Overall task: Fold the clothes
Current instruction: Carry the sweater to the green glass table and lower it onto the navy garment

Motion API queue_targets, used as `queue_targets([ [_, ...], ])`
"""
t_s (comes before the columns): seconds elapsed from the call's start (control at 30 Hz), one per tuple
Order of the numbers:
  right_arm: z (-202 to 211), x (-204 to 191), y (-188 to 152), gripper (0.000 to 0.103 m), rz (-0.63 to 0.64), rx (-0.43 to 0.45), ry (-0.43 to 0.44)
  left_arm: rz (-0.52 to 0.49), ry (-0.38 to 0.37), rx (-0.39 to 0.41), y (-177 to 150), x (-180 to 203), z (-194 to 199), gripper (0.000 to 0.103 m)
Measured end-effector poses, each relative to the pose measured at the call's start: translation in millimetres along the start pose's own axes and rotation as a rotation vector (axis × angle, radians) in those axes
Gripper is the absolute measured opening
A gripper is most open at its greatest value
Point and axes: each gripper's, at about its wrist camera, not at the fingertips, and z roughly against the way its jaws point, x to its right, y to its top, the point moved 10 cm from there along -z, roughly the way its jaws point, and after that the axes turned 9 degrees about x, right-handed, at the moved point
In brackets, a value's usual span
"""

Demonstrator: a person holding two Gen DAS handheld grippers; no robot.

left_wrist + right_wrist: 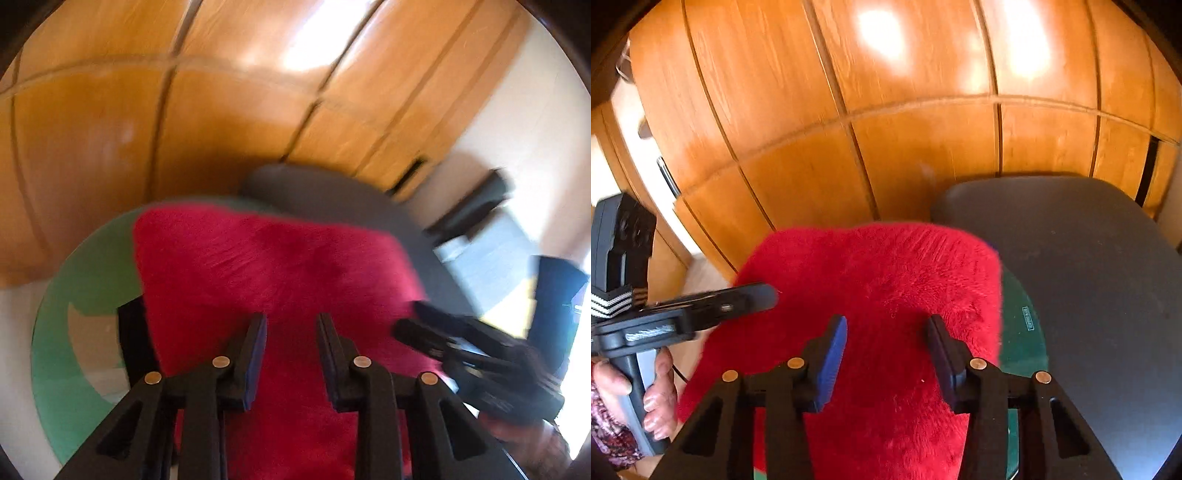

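A fuzzy red garment lies folded on a green round glass table; it also shows in the right wrist view. My left gripper is open and empty, hovering over the garment's near part. My right gripper is open and empty above the garment too. The right gripper shows at the right of the left wrist view, at the garment's right edge. The left gripper shows at the left of the right wrist view, its tip at the garment's left edge; whether it is open there I cannot tell.
A dark grey chair seat stands beyond and right of the table. A wooden wardrobe fills the background. A hand holds the left gripper's handle. Pale boxes and dark objects lie at the right.
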Motion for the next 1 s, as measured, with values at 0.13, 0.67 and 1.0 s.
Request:
queue_targets([
  [0.13, -30, 14, -6, 0.046, -0.019, -0.063, -0.041, 0.090, -0.005, -0.072, -6, -29, -40, 0.012],
  [0.67, 51, -17, -12, 0.051, 0.054, 0.115, -0.085, -0.045, 0.005, 0.101, -44, -6, 80, 0.019],
  [1.0, 90, -15, -67, 0.067, -0.072, 0.103, -0.133, 0.006, 0.103, 0.062, -101, -20, 120, 0.019],
])
